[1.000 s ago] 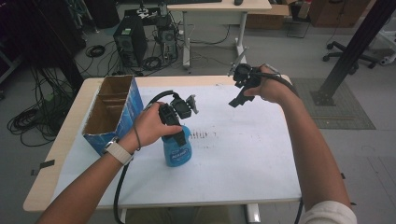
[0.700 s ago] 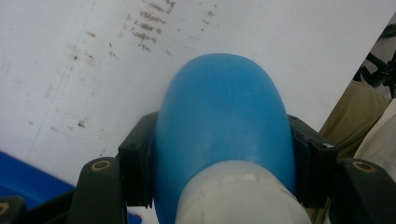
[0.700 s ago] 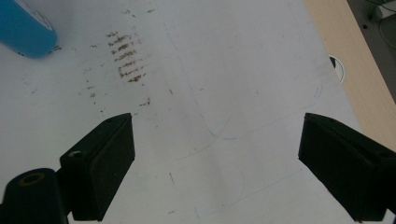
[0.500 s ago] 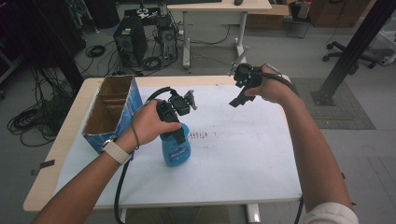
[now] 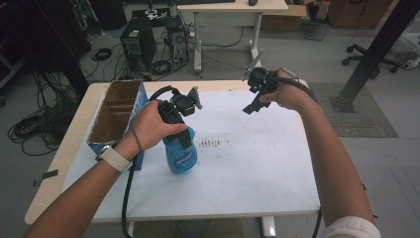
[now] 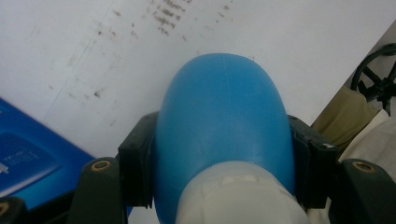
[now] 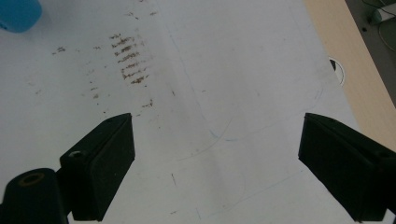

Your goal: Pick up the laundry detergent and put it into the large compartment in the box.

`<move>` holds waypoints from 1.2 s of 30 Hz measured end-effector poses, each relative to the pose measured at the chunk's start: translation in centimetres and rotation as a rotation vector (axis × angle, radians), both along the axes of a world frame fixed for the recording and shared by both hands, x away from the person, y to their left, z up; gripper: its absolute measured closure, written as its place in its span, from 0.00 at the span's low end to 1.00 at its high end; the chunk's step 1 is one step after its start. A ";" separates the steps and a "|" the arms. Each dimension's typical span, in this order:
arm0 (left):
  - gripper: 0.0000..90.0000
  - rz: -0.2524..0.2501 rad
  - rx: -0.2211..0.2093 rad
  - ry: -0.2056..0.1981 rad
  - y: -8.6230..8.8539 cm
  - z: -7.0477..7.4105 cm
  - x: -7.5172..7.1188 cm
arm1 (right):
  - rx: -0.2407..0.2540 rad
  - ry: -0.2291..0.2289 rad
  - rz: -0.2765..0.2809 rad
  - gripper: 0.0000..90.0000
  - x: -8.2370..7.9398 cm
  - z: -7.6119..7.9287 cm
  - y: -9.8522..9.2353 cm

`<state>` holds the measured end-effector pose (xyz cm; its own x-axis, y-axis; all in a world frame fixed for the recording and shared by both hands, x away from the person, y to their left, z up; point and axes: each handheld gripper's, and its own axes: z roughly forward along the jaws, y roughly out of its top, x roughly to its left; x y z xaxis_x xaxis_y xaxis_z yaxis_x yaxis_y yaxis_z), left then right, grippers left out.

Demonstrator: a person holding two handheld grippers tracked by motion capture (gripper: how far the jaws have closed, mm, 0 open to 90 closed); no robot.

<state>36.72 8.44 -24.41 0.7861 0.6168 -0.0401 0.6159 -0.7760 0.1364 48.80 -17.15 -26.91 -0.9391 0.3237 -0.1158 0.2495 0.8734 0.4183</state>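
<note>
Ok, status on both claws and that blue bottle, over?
Left claw shut on blue spray bottle, near the neck. Right claw open, holding nothing, above the white table. Cardboard box close beside the bottle, to its left.

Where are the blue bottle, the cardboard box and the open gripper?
blue bottle (image 5: 181, 156): high view, labelled body.
cardboard box (image 5: 111, 115): high view, inner divider.
right gripper (image 7: 215, 163): right gripper view, midway between its open jaws.

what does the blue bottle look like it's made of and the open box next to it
The blue bottle looks like smooth plastic: an evenly coloured, rounded body with a soft sheen and a paler whitish neck part. The open box seems to be cardboard: dull brown inner walls and dividers, with a printed blue outer face. Neither can be confirmed by look alone.
</note>
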 end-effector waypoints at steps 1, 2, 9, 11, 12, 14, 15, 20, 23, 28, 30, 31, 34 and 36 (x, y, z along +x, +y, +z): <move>0.41 0.006 0.003 0.000 0.1 0.2 0.0 | 0.000 0.001 -0.002 0.12 0.0 0.0 0.0; 0.41 0.017 0.001 0.002 0.2 0.4 0.0 | 0.000 0.000 -0.002 0.12 0.0 0.0 0.0; 0.41 0.053 0.006 -0.002 0.7 1.8 0.0 | 0.002 -0.001 -0.006 0.12 -0.1 0.2 -0.2; 0.41 0.063 0.003 0.003 0.8 2.1 0.0 | 0.002 -0.001 -0.004 0.12 -0.1 0.2 -0.2; 0.41 0.067 -0.002 0.001 0.9 2.3 0.0 | 0.002 -0.002 -0.003 0.12 -0.1 0.2 -0.1; 0.41 0.080 -0.001 0.008 0.9 2.7 0.0 | 0.006 -0.004 -0.002 0.12 -0.2 0.2 -0.1; 0.41 0.084 -0.004 0.005 1.0 2.8 0.0 | 0.005 -0.003 -0.001 0.12 -0.2 0.2 -0.1; 0.41 0.115 -0.004 0.002 1.0 4.0 0.1 | 0.002 -0.003 0.000 0.12 -0.2 0.2 0.0; 0.41 0.132 -0.012 -0.001 1.1 4.7 0.0 | 0.003 -0.002 0.001 0.12 -0.2 0.2 0.0; 0.41 0.161 -0.025 0.009 1.4 6.0 0.0 | 0.009 -0.004 0.002 0.12 -0.2 0.2 0.0; 0.42 0.173 -0.031 0.008 1.6 6.5 -0.1 | 0.007 -0.004 0.003 0.12 -0.2 0.3 -0.1; 0.42 0.176 -0.029 0.008 1.6 6.8 -0.1 | 0.008 -0.003 0.002 0.12 -0.2 0.3 -0.1; 0.42 0.186 -0.026 0.003 1.8 7.7 -0.2 | 0.008 -0.004 0.003 0.12 -0.2 0.3 -0.1; 0.42 0.200 -0.026 0.003 2.0 8.3 -0.2 | 0.010 -0.005 0.002 0.12 -0.2 0.3 -0.1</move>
<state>36.48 10.41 -16.11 0.6480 0.7593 -0.0602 0.7576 -0.6344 0.1532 48.62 -17.29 -26.63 -0.9392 0.3227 -0.1173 0.2452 0.8695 0.4287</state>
